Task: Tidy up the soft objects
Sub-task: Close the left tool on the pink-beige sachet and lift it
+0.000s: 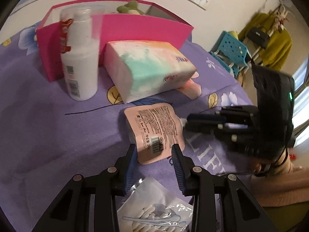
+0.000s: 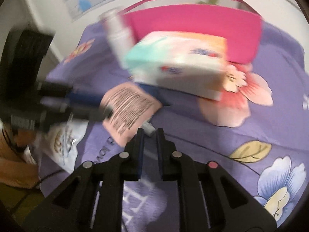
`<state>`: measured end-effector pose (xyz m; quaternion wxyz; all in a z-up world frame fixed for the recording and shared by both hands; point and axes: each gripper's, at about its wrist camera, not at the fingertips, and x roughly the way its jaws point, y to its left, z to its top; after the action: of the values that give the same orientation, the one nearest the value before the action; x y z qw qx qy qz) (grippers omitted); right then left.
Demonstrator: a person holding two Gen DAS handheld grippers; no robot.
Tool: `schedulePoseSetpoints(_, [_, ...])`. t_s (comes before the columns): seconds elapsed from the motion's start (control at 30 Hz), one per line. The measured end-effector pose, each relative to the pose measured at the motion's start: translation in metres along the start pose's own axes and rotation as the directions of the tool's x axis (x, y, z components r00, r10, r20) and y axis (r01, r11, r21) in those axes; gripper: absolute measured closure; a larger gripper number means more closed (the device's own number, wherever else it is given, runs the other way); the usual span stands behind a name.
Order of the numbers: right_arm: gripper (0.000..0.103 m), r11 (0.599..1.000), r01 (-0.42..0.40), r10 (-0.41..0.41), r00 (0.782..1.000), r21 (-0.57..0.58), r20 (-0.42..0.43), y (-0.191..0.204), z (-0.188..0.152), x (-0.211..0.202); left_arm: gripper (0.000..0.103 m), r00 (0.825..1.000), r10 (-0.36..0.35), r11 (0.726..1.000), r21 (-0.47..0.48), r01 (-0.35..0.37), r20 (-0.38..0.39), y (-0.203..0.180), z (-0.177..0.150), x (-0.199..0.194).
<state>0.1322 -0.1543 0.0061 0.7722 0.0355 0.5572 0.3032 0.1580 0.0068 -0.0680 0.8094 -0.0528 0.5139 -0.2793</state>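
Note:
A flat pink pouch (image 1: 154,127) with printed text and a barcode lies on the purple floral sheet (image 1: 48,135). My left gripper (image 1: 153,152) is shut on its near end, one blue pad on each side. My right gripper (image 1: 185,120) comes in from the right, and its tips are closed on the pouch's small white spout (image 1: 182,120). The right wrist view is blurred. It shows the white spout (image 2: 148,130) between the narrow jaws of my right gripper (image 2: 150,134), the pouch (image 2: 127,104) beyond, and the left gripper (image 2: 92,104) on its far side.
Behind the pouch lie a soft tissue pack (image 1: 150,67), a white bottle (image 1: 81,58) and an open pink box (image 1: 139,27) with a green plush toy (image 1: 131,7) inside. A clear bag of cotton swabs (image 1: 154,208) sits under my left gripper. A blue stool (image 1: 229,52) stands beyond the bed.

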Motion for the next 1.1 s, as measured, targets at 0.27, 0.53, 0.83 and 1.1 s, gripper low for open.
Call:
schedulePoseSetpoints(0.27, [0.081,0.981,-0.149,0.144,0.989,0.127,0.041,-0.019,-0.004,0.002,0.067,1.0,0.004,0.999,-0.034,-0.003,0.015,0.008,0.008,0.001])
schedulePoseSetpoints(0.53, [0.077,0.981,-0.144,0.138,0.989,0.128,0.056,-0.018,0.003,0.01,0.072,1.0,-0.007,0.999,-0.053,0.008,0.013,0.005,0.007,0.005])
schedulePoseSetpoints(0.83, [0.077,0.977,-0.172,0.161,0.982,0.124,0.098,-0.023,0.007,-0.009,0.072,0.997,-0.014,1.0,-0.021,0.016,0.082,-0.013,0.012,-0.018])
schedulePoseSetpoints(1.1, [0.077,0.98,-0.183,0.168,0.97,0.075,0.178,-0.017,0.025,-0.041,0.072,0.984,-0.004,0.999,0.033,-0.001,0.18,-0.026,0.031,-0.052])
